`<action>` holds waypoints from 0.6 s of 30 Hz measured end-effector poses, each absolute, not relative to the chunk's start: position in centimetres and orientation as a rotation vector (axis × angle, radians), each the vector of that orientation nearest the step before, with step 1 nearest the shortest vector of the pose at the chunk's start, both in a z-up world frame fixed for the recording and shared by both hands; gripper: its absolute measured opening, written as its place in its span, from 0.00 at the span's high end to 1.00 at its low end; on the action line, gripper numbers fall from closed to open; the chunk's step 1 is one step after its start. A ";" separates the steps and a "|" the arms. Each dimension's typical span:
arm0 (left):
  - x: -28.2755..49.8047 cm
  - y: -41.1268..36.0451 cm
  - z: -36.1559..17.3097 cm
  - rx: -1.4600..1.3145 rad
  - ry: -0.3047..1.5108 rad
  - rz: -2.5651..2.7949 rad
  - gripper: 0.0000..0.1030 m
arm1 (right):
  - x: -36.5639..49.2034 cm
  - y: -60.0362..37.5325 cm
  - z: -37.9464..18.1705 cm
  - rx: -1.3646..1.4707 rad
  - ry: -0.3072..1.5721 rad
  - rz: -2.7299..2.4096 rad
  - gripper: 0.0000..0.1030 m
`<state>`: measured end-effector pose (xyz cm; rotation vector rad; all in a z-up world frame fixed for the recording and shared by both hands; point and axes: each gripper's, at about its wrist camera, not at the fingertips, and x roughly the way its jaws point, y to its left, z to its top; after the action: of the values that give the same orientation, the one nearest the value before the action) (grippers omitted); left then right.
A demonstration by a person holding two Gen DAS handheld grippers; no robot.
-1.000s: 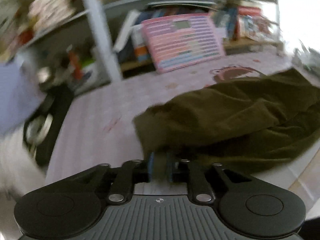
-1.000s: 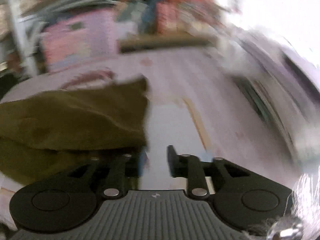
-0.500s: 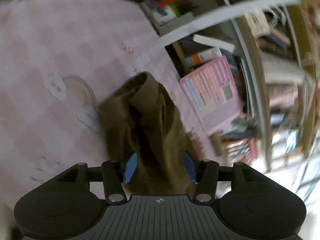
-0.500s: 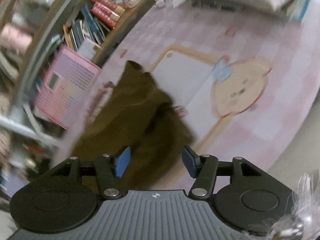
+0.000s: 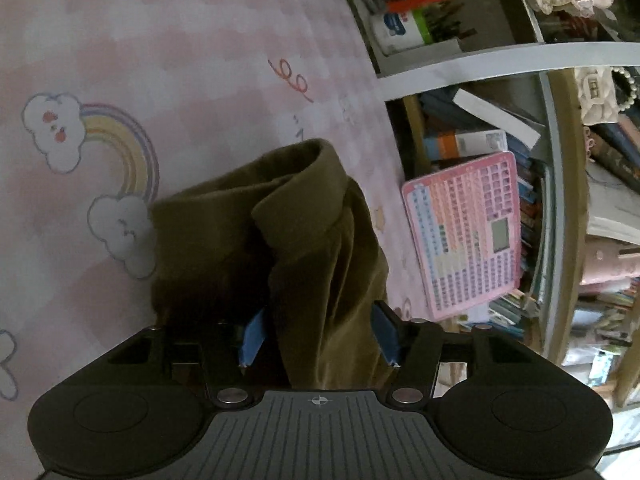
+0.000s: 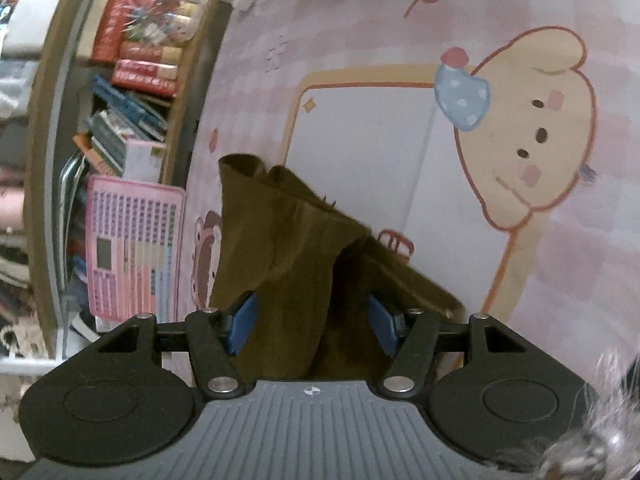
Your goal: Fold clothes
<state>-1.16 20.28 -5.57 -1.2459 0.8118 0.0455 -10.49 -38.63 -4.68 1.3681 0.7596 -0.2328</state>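
Since a second ago both views have been rolled steeply sideways, and the pinch on the cloth seen then has been given up. An olive-green fabric garment (image 5: 304, 240) is seen bunched on a pink cartoon-printed mat (image 5: 160, 60), with a thick fold running back between the blue pads of the left gripper (image 5: 318, 338); its jaws are held spread, and whether the pads press the cloth cannot be told. The same garment (image 6: 288, 248) is likewise passed between the parted pads of the right gripper (image 6: 312, 328), where a small gap is visible beside the left pad. A rainbow with white clouds (image 5: 100, 160) is shown only in the left wrist view. A beige cartoon dog print (image 6: 532, 132) is shown only in the right wrist view. A pink keyboard toy (image 5: 468, 232) leaning at a cluttered bookshelf (image 5: 560, 160) is caught in both.
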 end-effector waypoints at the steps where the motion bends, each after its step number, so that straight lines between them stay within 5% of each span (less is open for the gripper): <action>1: -1.1 20.3 -5.5 -1.243 0.805 0.057 0.50 | -10.2 -38.8 -4.8 1.373 0.760 -0.229 0.45; 3: -0.9 20.3 -5.3 -1.232 0.798 0.078 0.70 | -9.7 -39.1 -4.9 1.379 0.761 -0.231 0.52; 4: -0.7 20.3 -5.0 -1.203 0.810 0.078 0.89 | -9.4 -39.2 -4.9 1.377 0.760 -0.242 0.76; 6: -0.4 19.8 -3.5 -1.103 0.821 0.060 0.93 | -8.9 -39.3 -4.9 1.375 0.776 -0.231 0.96; 18: 0.2 20.4 7.6 -0.949 0.598 -0.231 0.96 | -6.0 -39.5 9.9 1.080 0.470 0.041 0.97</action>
<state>0.16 20.44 7.56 -0.9485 0.5975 -0.2314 -5.99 -39.45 9.86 1.0795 0.4703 0.0415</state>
